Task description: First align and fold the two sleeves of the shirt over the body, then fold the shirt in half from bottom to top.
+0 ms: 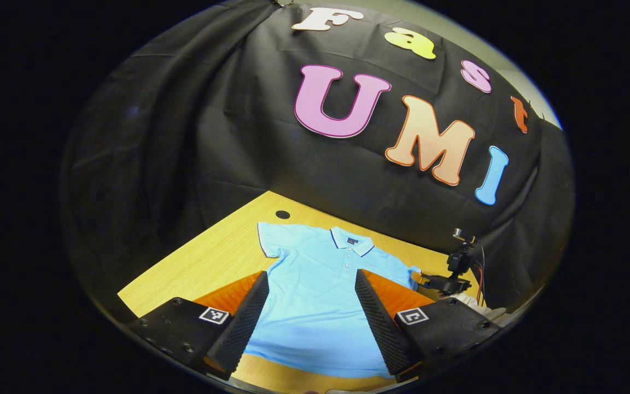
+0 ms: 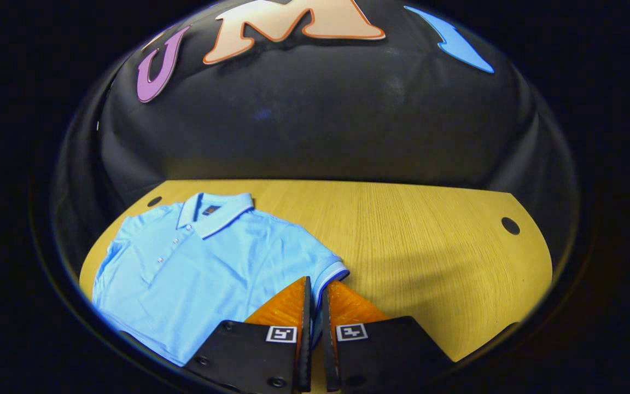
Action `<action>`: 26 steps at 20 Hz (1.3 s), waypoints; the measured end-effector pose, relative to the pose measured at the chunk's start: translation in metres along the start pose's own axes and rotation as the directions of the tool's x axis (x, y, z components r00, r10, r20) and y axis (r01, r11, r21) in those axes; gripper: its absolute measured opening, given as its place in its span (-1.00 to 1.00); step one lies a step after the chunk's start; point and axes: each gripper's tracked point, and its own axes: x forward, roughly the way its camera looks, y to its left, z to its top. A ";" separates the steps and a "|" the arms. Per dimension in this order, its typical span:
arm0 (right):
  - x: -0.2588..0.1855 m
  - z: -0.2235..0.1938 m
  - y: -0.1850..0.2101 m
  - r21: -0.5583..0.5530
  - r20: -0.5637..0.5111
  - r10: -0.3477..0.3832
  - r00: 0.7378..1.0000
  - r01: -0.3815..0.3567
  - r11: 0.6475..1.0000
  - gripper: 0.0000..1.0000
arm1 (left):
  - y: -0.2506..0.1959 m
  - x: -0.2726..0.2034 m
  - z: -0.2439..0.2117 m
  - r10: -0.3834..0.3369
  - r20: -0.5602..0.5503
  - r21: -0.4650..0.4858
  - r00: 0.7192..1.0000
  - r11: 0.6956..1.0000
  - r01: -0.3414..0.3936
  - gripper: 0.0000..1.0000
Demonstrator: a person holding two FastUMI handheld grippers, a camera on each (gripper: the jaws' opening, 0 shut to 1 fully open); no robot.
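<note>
A light blue polo shirt (image 1: 307, 246) lies face up and flat on the wooden table (image 1: 222, 257), collar toward the booth wall. My left gripper (image 1: 311, 275) hovers open over the shirt's body, fingers spread wide with nothing between them. The shirt's left sleeve (image 1: 269, 241) lies spread out. In the right gripper view the shirt (image 2: 194, 268) is at the left, and my right gripper (image 2: 315, 282) is shut on the hem of the other sleeve (image 2: 332, 272), with blue cloth showing in the narrow slit between its fingers. That gripper (image 1: 446, 282) also appears at the far right of the left gripper view.
Bare wooden table (image 2: 430, 246) stretches to the right of the shirt. Round dark holes sit near the table's back corners (image 2: 510, 225) (image 1: 283, 214). The black cloth wall rises right behind the table's far edge.
</note>
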 end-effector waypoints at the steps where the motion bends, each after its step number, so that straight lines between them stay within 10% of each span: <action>1: -0.003 0.007 0.016 0.035 0.017 0.038 0.999 -0.039 0.999 -0.76 | -0.001 0.001 0.000 -0.005 -0.001 0.003 1.000 1.000 0.005 0.89; 8: -0.001 0.016 0.114 0.339 0.044 0.251 0.967 -0.251 0.906 -0.81 | 0.000 0.015 0.000 -0.050 -0.005 -0.007 0.999 0.999 0.050 0.89; 15: 0.013 -0.023 0.154 0.407 -0.044 0.296 0.954 -0.254 0.877 -0.81 | 0.004 0.044 0.013 -0.130 0.004 0.009 0.991 0.991 0.130 0.90; 19: 0.002 -0.037 0.165 0.351 -0.088 0.300 0.950 -0.253 0.901 0.83 | 0.018 0.075 0.018 -0.169 -0.012 0.009 0.985 0.985 0.170 0.90; 26: -0.076 -0.021 0.174 0.257 -0.038 0.204 0.978 -0.188 0.948 0.95 | 0.078 0.172 0.015 -0.171 -0.055 0.092 0.984 0.980 0.175 0.91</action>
